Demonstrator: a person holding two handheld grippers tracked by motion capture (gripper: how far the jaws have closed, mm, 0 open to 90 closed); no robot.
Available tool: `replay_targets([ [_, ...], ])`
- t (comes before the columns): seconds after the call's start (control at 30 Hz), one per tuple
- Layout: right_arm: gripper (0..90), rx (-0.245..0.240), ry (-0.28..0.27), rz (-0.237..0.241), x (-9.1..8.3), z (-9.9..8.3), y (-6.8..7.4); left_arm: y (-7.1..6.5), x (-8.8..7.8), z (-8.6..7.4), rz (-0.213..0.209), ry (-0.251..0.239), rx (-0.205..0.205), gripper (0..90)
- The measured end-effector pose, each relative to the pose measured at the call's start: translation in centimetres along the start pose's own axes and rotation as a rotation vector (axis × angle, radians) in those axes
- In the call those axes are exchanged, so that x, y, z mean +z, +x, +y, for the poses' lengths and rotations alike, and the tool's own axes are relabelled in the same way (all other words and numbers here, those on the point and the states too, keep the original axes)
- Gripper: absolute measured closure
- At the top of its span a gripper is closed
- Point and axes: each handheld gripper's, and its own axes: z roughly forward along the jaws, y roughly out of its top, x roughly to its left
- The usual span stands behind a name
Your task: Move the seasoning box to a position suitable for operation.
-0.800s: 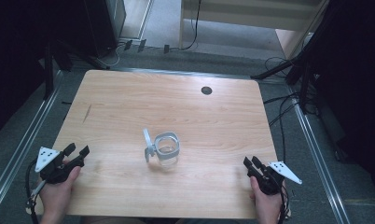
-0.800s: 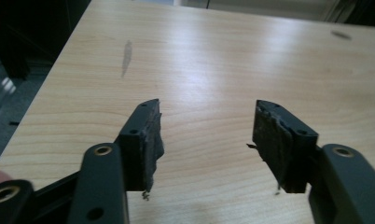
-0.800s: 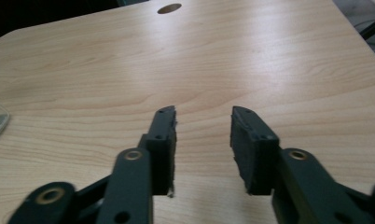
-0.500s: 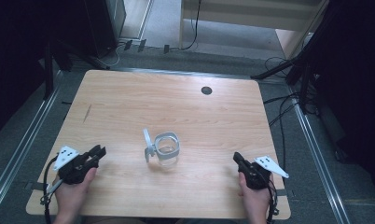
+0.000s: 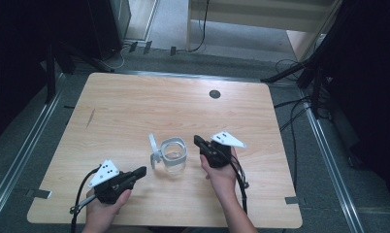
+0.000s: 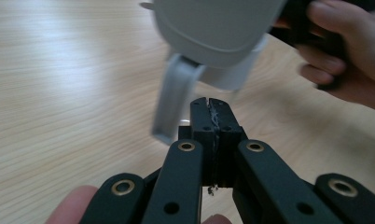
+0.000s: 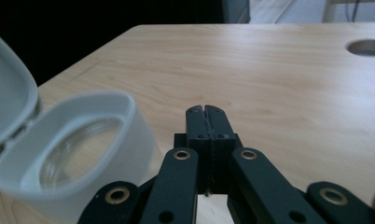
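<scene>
At the near left of the wooden table [image 5: 135,111] the person's left hand [image 5: 102,213] holds the left gripper [image 5: 139,171], its grey three-cornered plate [image 5: 104,173] on top and its cable [image 5: 79,199] trailing off over the near edge. Its black jaws point right and slightly away, toward the middle of the table, and in the left gripper view they are pressed flat together with nothing between them [image 6: 210,122]; a blurred white flap hangs just beyond their tips, though whether it touches them cannot be told. Near the centre of the table stands a small white container [image 5: 172,154] with a clear, glassy inside — its hinged lid [image 5: 155,151] is flipped open and stands up on the container's left side. In the right gripper view the same container [image 7: 78,158] shows as a rounded white rim around a transparent well, with the open lid [image 7: 8,107] rising at the far left of that picture. Just to the right of the container sits the right gripper [image 5: 199,141], held by the right hand [image 5: 221,172], with its own grey plate [image 5: 227,140] tilted up and cable running back along the forearm. Its jaws point left and slightly away, close beside the container's right wall — in the right gripper view they too are closed tight on nothing [image 7: 207,120]. Far right of centre, a round hole [image 5: 214,93] is cut in the tabletop.
</scene>
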Motion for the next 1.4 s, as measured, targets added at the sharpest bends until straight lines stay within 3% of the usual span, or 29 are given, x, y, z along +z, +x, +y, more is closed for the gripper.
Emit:
replay_targets([
  [0.1,90.0,-0.007,0.008,0.033,1.3,1.1,0.3,-0.5,1.0,0.1,-0.023,0.019,0.02,90.0],
  [0.13,90.0,-0.003,0.019,0.061,2.4,1.8,0.2,-0.5,1.7,0.2,-0.023,0.034,0.026,90.0],
  [0.17,90.0,-0.003,0.019,0.061,2.4,1.8,0.2,-0.5,1.7,0.2,-0.023,0.034,0.026,90.0],
  [0.2,90.0,0.001,0.035,0.107,3.4,2.2,0.1,-0.4,2.3,0.2,-0.017,0.05,0.033,90.0],
  [0.33,90.0,0.002,0.052,0.153,4.5,2.4,0.0,0.1,2.6,0.3,0.002,0.06,0.031,90.0],
  [0.37,90.0,0.01,0.058,0.194,4.7,2.4,0.1,0.5,2.7,0.3,0.017,0.063,0.035,90.0],
  [0.5,90.0,-0.015,0.073,0.231,4.6,2.1,0.3,1.2,3.2,0.7,0.019,0.067,0.037,90.0],
  [0.57,90.0,0.007,0.076,0.249,4.3,2.1,0.2,1.4,3.5,0.9,0.022,0.066,0.036,90.0],
  [0.97,90.0,0.021,0.094,0.258,2.6,0.7,0.3,3.8,5.2,2.4,0.062,0.055,0.008,90.0],
  [1.13,90.0,0.009,0.071,0.244,1.5,-0.4,1.2,5.0,5.8,2.9,0.079,0.023,-0.017,89.9],
  [1.23,90.0,0.001,0.057,0.234,1.0,-0.8,1.7,4.4,4.7,2.6,0.101,0.008,-0.065,87.4],
  [1.3,90.0,-0.002,0.052,0.221,0.9,-1.2,1.7,3.2,3.5,2.0,0.133,0.013,-0.094,87.1],
  [1.4,90.0,0.011,0.066,0.21,1.2,-1.8,1.7,0.9,2.5,1.3,0.15,0.029,-0.082,86.9],
])
